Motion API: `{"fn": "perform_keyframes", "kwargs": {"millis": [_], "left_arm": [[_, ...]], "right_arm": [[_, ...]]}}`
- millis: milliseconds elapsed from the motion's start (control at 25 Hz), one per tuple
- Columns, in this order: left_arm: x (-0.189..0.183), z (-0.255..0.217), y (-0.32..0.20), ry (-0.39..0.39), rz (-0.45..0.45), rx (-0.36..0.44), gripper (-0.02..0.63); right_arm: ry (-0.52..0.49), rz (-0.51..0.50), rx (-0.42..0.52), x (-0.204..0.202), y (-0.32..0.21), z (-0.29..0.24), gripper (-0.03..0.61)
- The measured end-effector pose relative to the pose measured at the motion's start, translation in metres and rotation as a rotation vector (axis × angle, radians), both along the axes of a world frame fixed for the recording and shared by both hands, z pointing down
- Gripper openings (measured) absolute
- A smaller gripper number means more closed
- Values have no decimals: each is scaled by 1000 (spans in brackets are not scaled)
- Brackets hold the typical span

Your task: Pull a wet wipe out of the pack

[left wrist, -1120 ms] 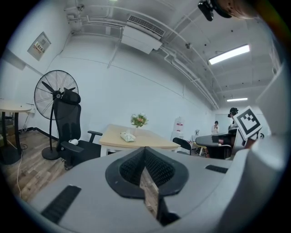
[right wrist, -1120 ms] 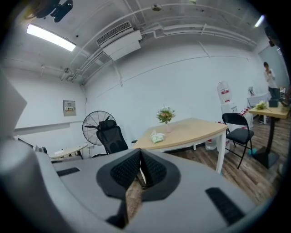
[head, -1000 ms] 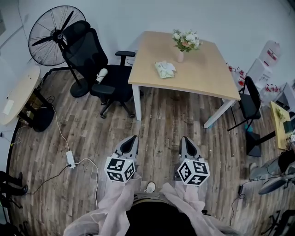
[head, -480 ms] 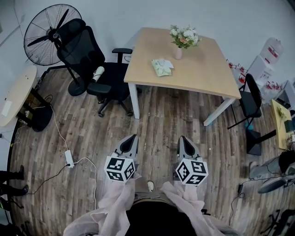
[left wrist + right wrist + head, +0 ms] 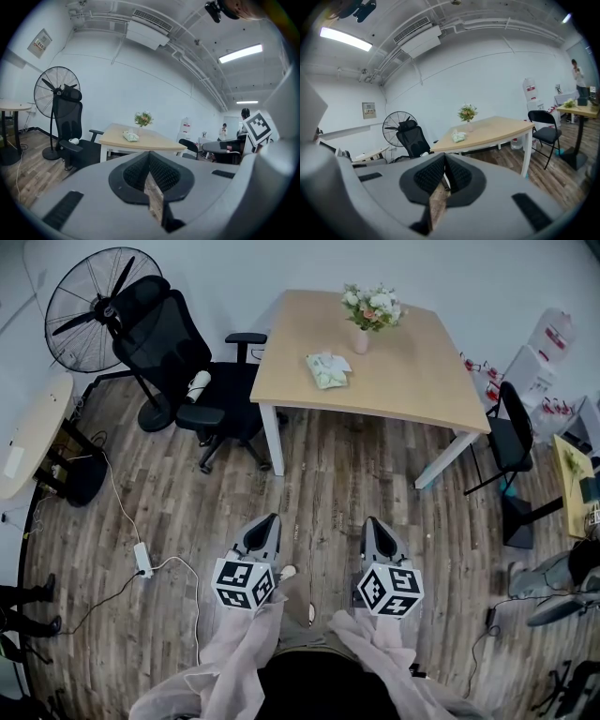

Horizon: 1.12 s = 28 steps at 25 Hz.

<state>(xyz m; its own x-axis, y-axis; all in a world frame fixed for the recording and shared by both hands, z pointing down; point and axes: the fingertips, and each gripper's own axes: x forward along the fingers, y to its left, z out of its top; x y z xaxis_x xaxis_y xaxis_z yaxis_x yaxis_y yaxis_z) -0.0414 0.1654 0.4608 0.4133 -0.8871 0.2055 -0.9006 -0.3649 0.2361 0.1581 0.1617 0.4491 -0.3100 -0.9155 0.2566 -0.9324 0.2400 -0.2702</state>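
The pale green wet wipe pack (image 5: 327,368) lies on the light wooden table (image 5: 412,381) far ahead, beside a vase of flowers (image 5: 367,313). The pack also shows small in the left gripper view (image 5: 131,136) and the right gripper view (image 5: 458,136). My left gripper (image 5: 265,529) and right gripper (image 5: 378,532) are held side by side over the floor, well short of the table. Both are shut with nothing between their jaws.
A black office chair (image 5: 192,371) and a standing fan (image 5: 89,310) are left of the table. A folding chair (image 5: 509,442) stands to its right. A cable and power brick (image 5: 143,562) lie on the wooden floor at left. People stand in the far background.
The table and chair have shifted slightly up and left in the head view as the person steps forward, a foot now showing between the grippers. Both grippers stay shut.
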Motion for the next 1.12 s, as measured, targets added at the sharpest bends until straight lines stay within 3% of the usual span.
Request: {"fn": "perform_keyframes", "kwargs": {"millis": [560, 1120], "left_arm": [[-6, 1, -16, -5, -7, -1, 11], [-7, -6, -102, -4, -1, 4, 11]], "right_arm": [[-11, 0, -14, -6, -17, 6, 11], [-6, 10, -15, -4, -104, 4, 11]]}}
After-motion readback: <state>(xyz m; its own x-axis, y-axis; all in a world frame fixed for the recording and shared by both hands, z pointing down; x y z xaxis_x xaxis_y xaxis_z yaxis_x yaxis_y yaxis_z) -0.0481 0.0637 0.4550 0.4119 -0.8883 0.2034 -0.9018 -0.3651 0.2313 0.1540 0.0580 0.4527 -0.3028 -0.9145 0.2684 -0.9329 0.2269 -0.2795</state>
